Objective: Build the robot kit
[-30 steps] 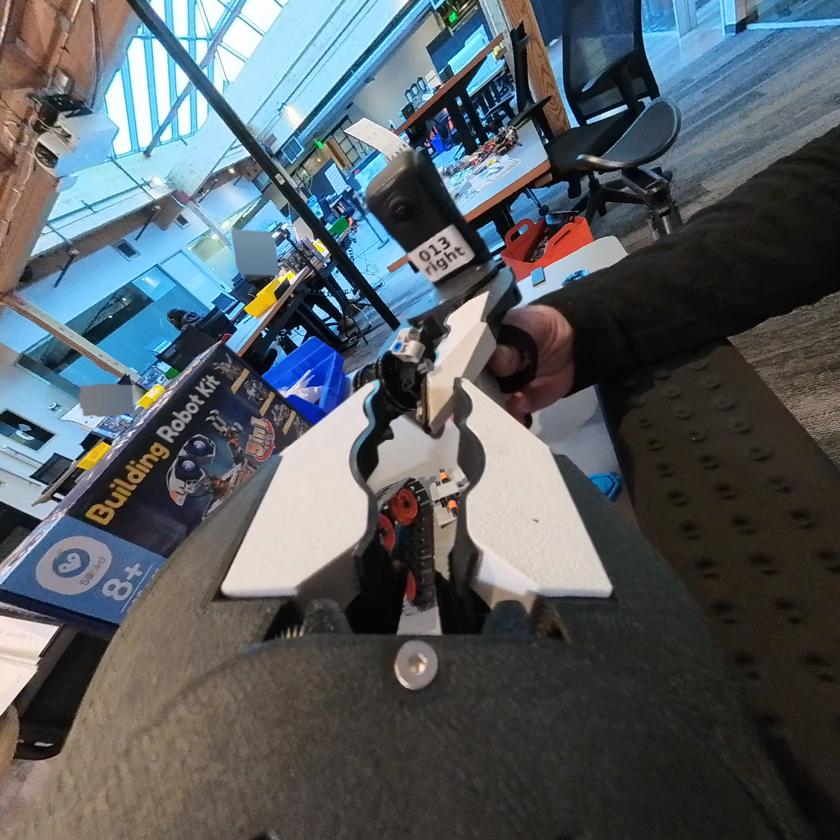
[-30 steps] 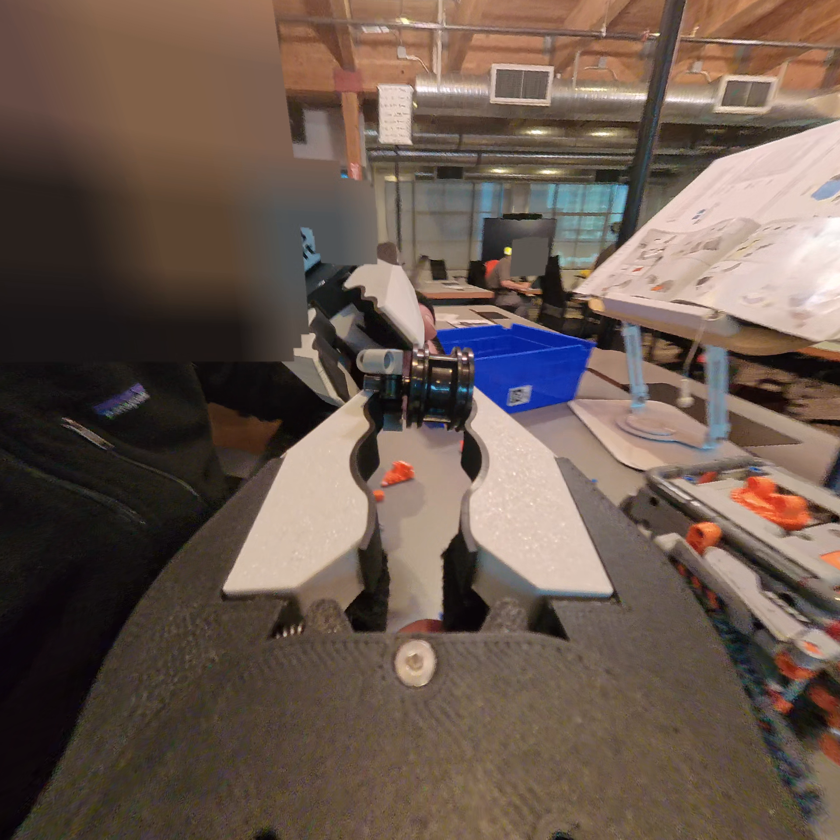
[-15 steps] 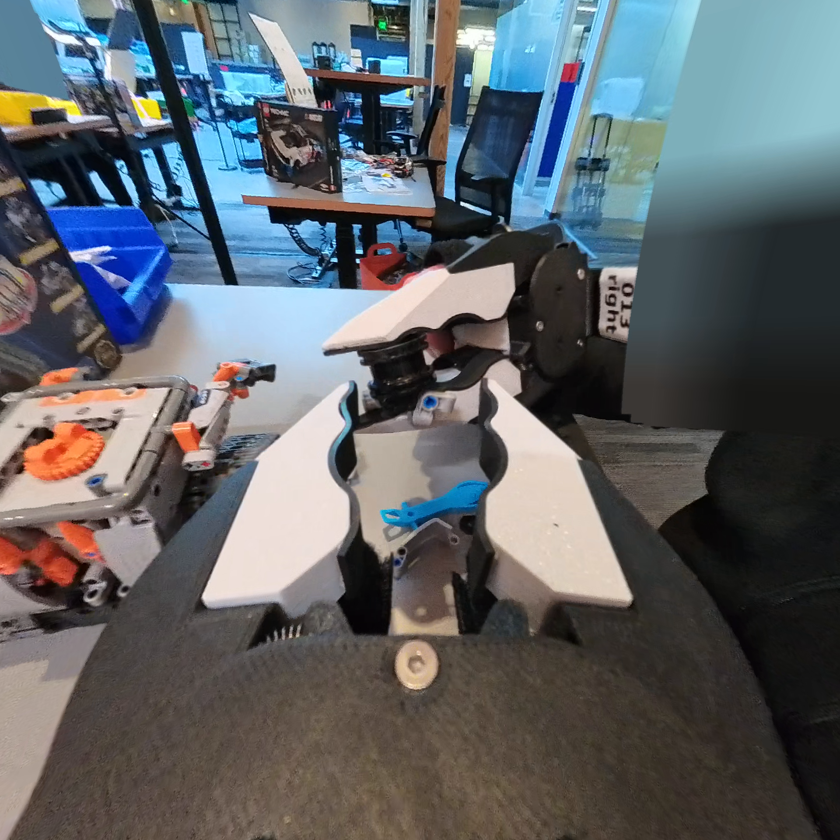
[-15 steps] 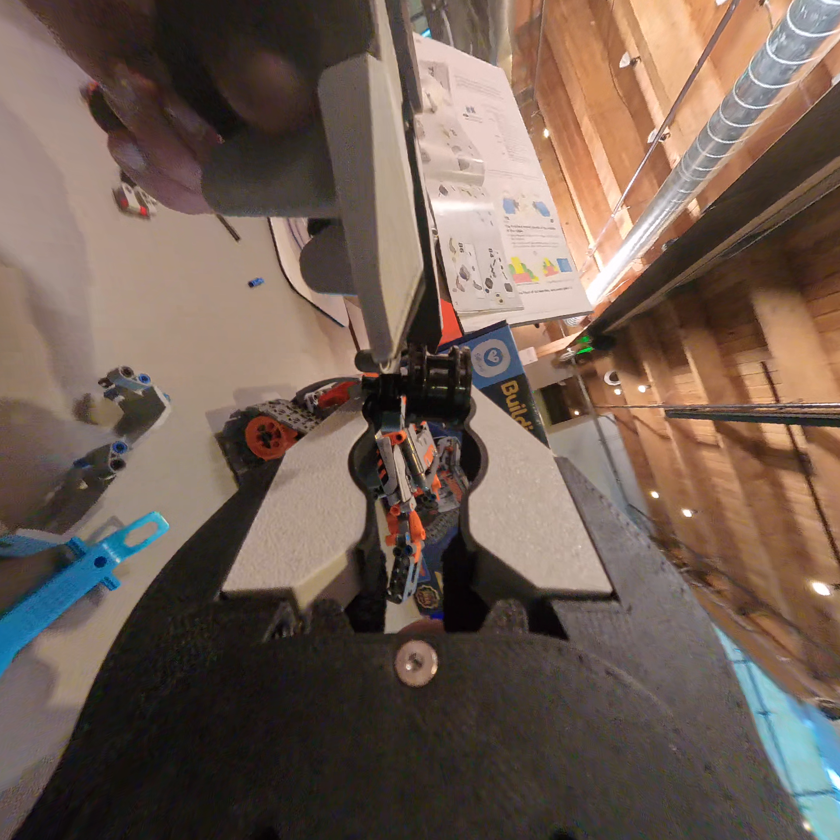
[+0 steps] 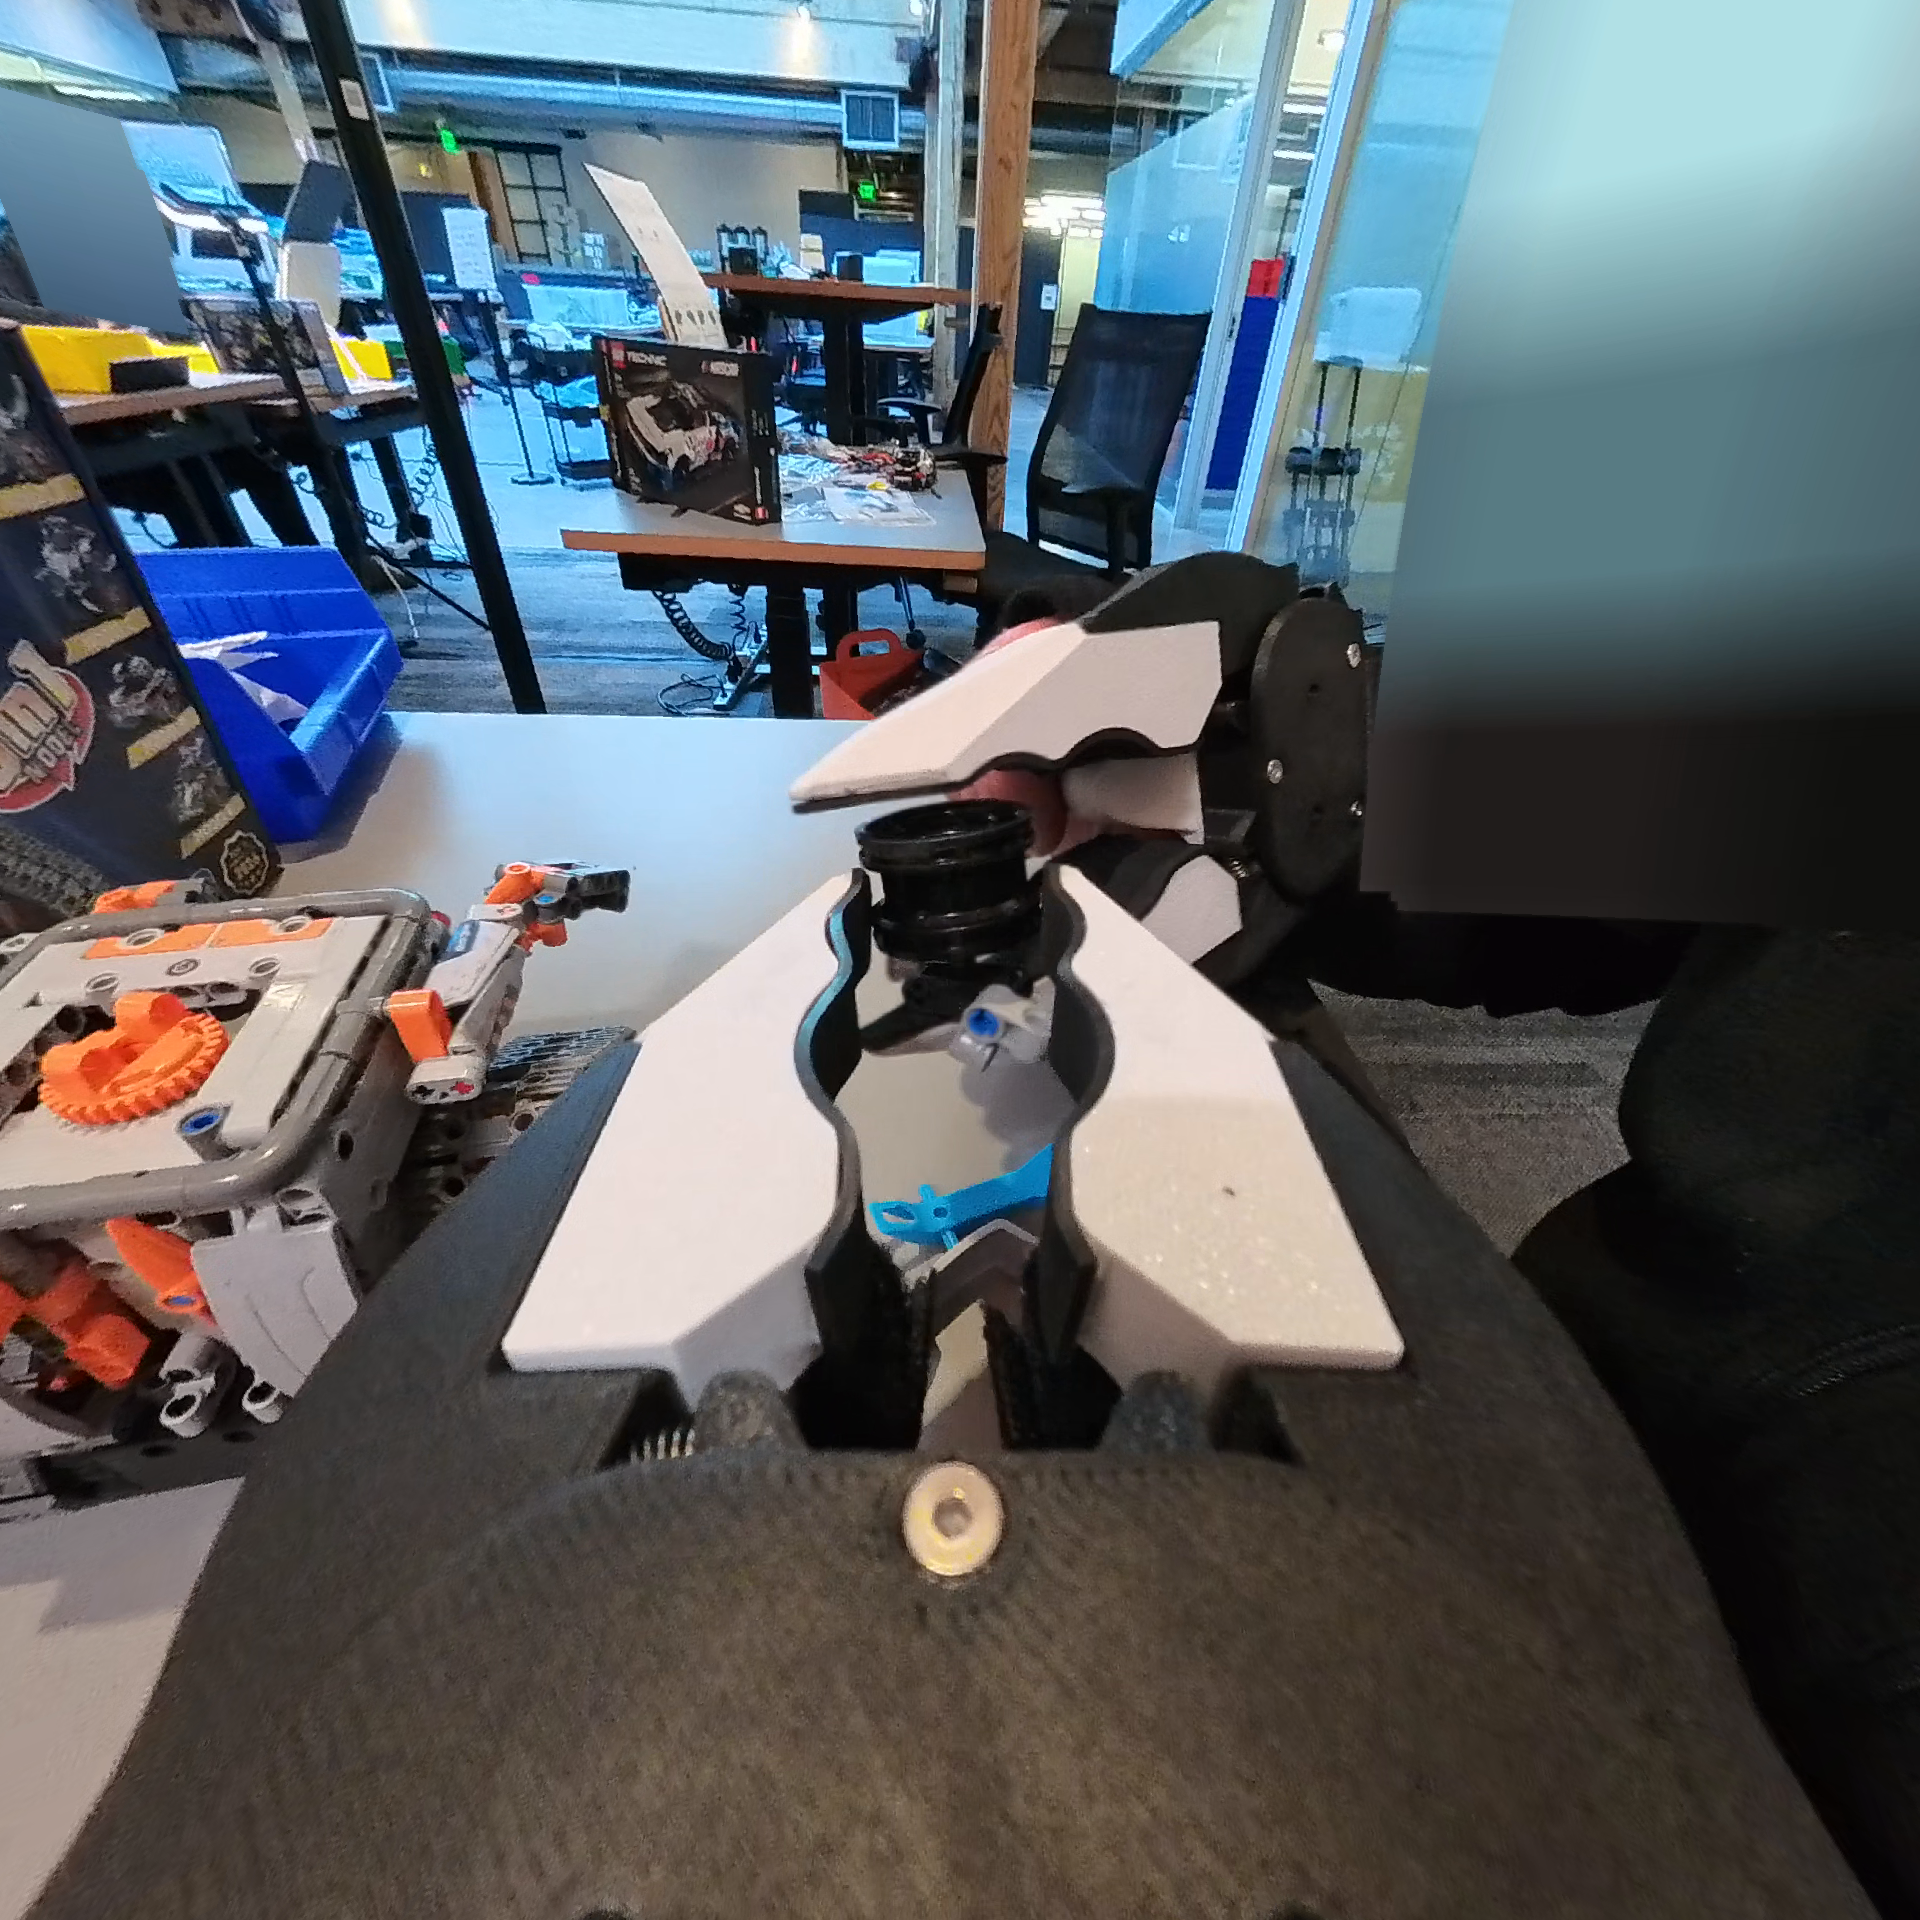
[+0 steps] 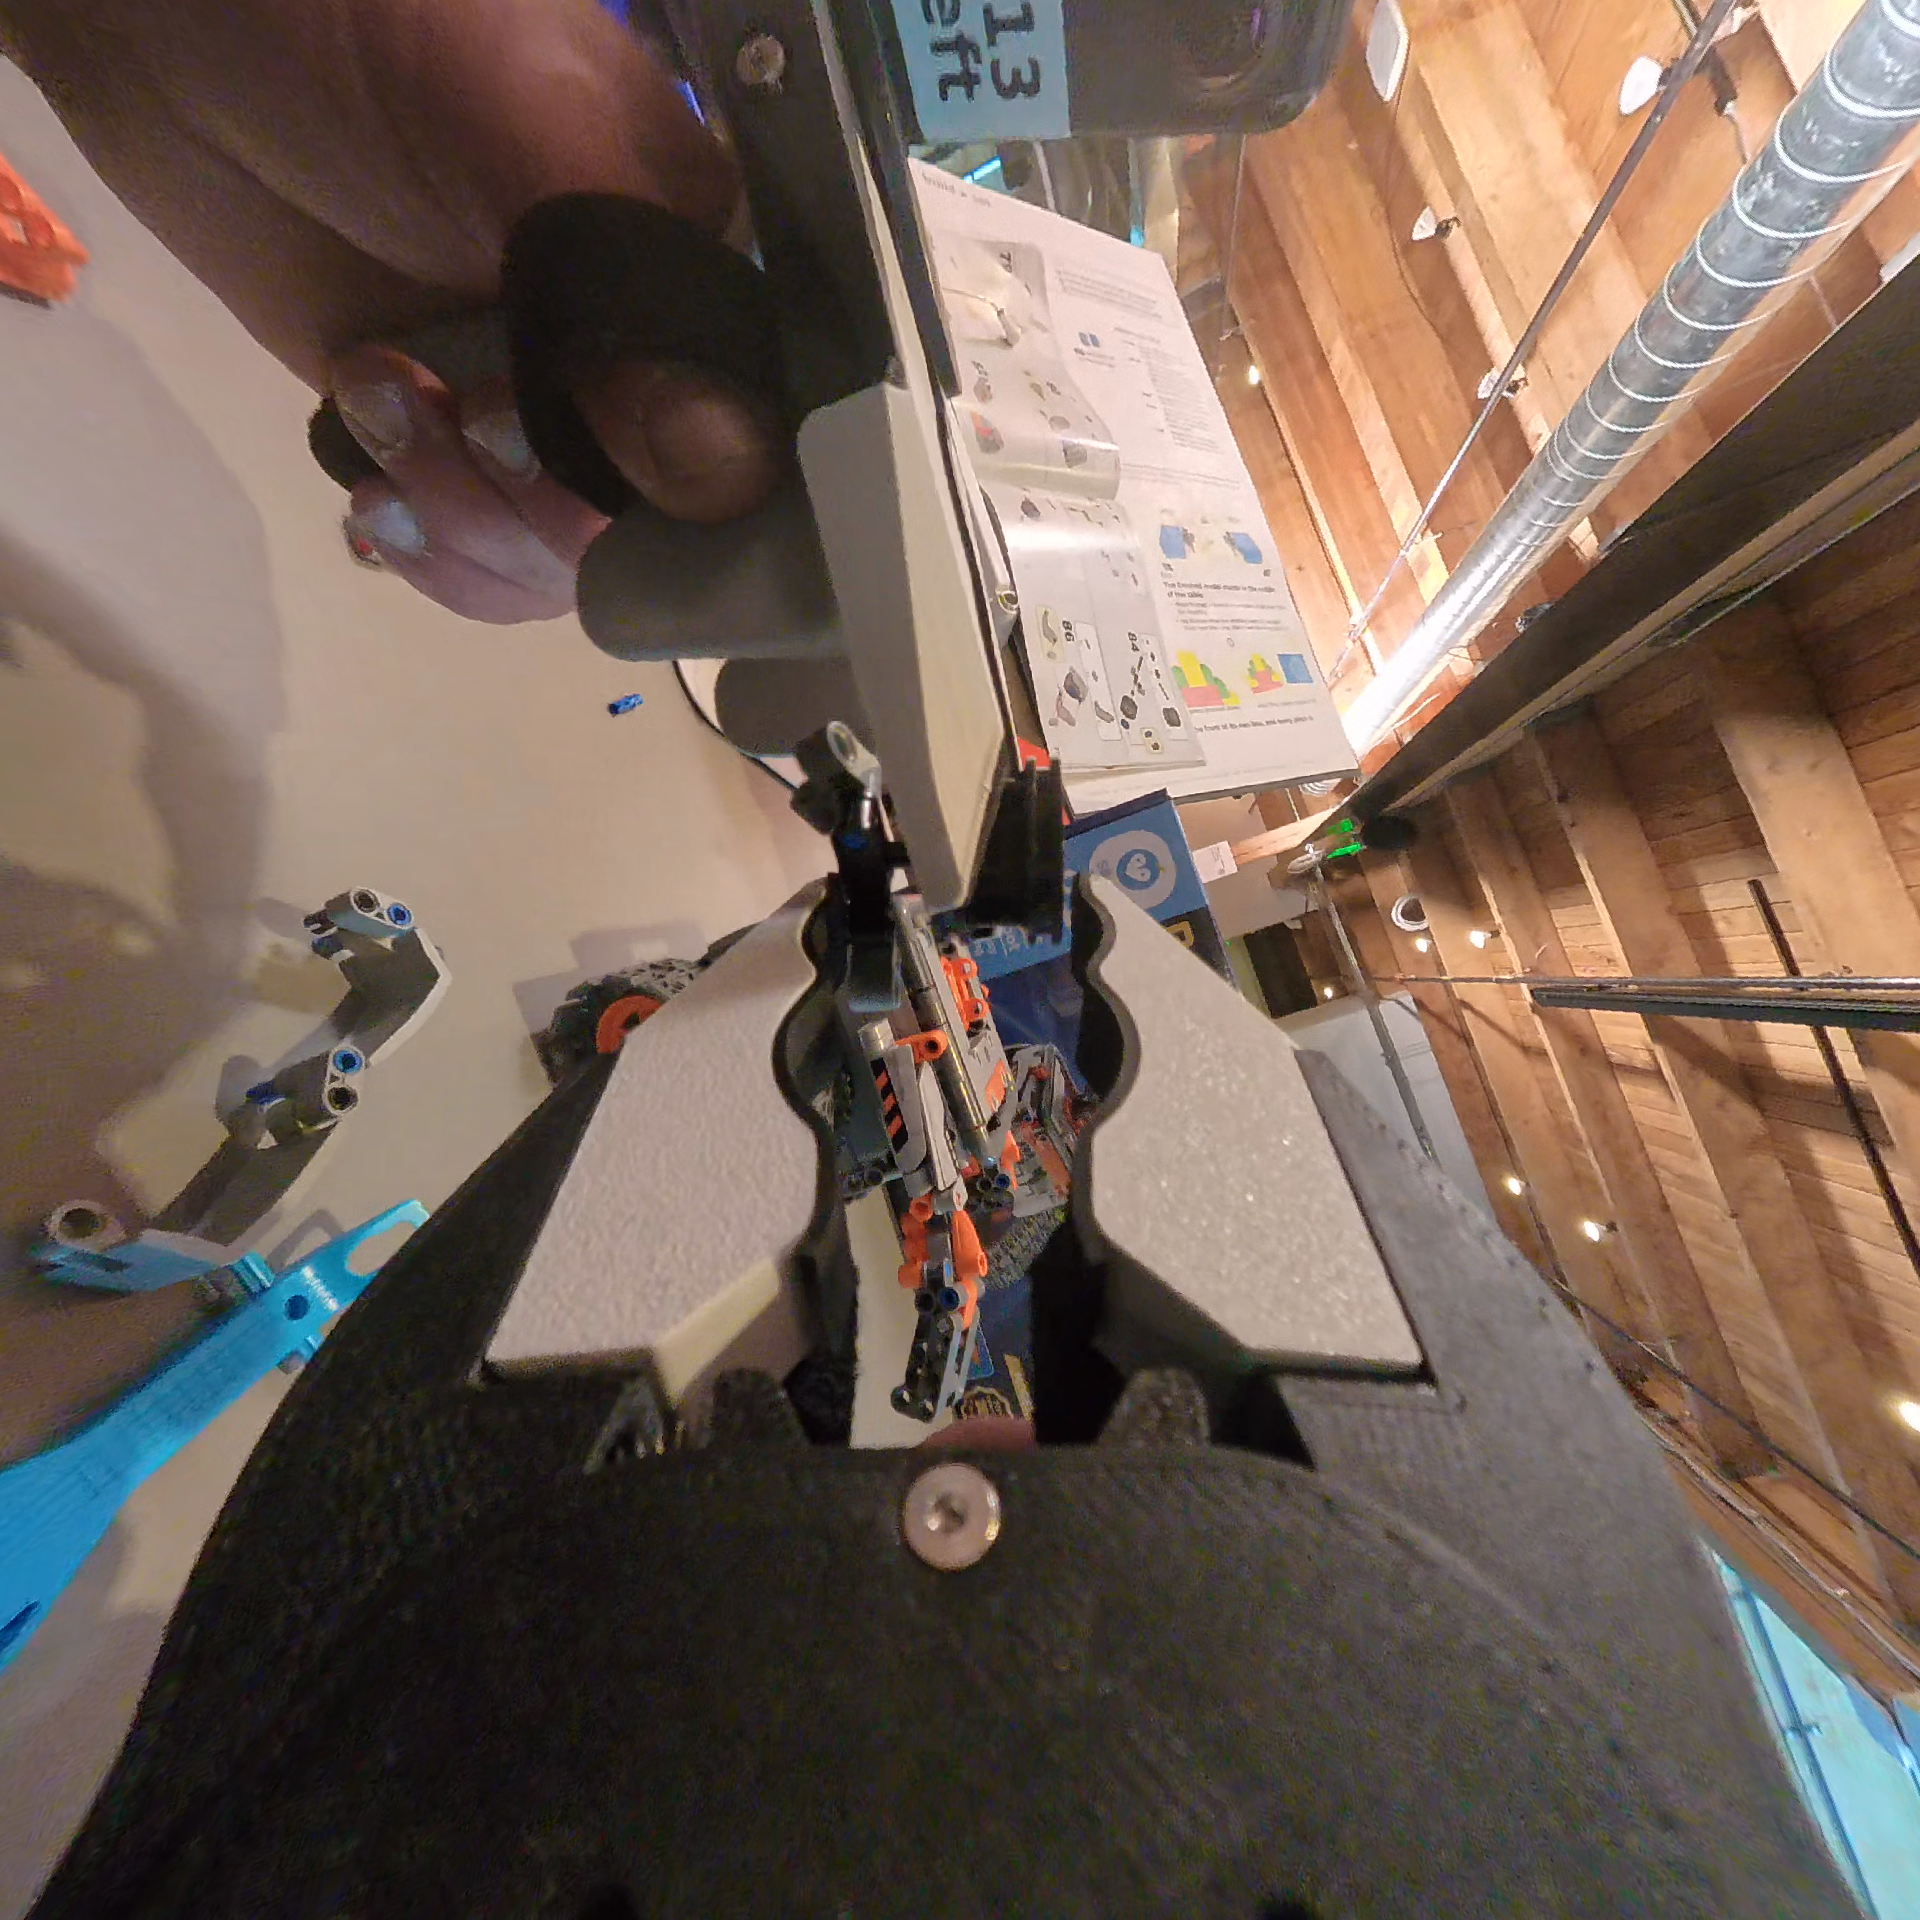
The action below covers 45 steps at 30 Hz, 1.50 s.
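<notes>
A black wheel hub [image 5: 951,883] stands on end between my left gripper's [image 5: 956,904] tips, which are shut on its sides. A small grey connector with a blue pin [image 5: 997,1023] hangs under it. The other gripper reaches in from the right, its white upper finger [image 5: 1018,707] lying over the hub's top. In the right wrist view my right gripper [image 6: 951,904] is turned on its side and shut on the same hub [image 6: 1023,842] at its ends. The left gripper's finger [image 6: 914,623] crosses in front and hides the hub's middle.
A grey and orange tracked model [image 5: 156,1091] stands on the white table [image 5: 623,790] at left, before a kit box [image 5: 83,727] and a blue bin [image 5: 281,665]. A blue tool [image 6: 208,1340], grey beams [image 6: 353,997] and an open booklet [image 6: 1122,540] are nearby. My left and right fingertips are right by each other.
The left view swung down from the ceiling to level over the table. The right gripper rolled onto its side, still holding the hub. The left gripper's jaws narrowed onto the hub.
</notes>
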### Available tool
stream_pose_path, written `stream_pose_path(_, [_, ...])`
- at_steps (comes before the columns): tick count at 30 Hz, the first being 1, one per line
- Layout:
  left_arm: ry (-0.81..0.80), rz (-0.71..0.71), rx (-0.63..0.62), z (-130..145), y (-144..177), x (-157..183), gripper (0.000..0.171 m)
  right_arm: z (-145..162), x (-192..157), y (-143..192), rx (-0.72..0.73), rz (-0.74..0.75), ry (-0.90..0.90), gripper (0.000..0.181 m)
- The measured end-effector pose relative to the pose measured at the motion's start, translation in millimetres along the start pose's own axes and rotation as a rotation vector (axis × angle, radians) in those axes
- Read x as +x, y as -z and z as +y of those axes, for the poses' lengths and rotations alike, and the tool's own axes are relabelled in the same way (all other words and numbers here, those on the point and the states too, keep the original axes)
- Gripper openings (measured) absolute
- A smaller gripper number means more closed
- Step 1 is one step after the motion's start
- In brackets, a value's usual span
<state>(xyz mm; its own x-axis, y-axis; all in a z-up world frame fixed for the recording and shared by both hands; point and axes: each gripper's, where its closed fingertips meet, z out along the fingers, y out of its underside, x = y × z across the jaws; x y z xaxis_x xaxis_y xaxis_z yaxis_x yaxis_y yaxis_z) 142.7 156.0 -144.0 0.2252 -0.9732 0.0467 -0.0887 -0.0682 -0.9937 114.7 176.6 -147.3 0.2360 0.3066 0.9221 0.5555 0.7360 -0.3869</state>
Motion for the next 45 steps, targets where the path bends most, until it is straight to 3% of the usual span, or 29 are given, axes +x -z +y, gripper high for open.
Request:
stream_pose_path(9, [0.064, 0.05, 0.015, 0, 3, -2, 0.03, -6, 0, 4, 0.023, 0.004, 0.034, 0.036])
stream_pose_path(20, [-0.004, 0.057, 0.019, 0, 4, -1, 0.03, -7, -1, 4, 0.016, 0.016, 0.056, 0.036])
stream_pose_path(29, [-0.413, -0.113, -0.038, -1, 10, -4, 0.03, -3, -2, 3, 0.047, -0.04, -0.07, 0.038])
stream_pose_path(38, [-0.614, -0.227, -0.119, 3, 8, -8, 0.03, -1, -3, 3, 0.065, -0.083, -0.134, 0.033])
stream_pose_path(45, [-0.742, -0.379, -0.216, 6, 13, -28, 0.03, 11, -4, 5, 0.14, -0.294, -0.545, 0.032])
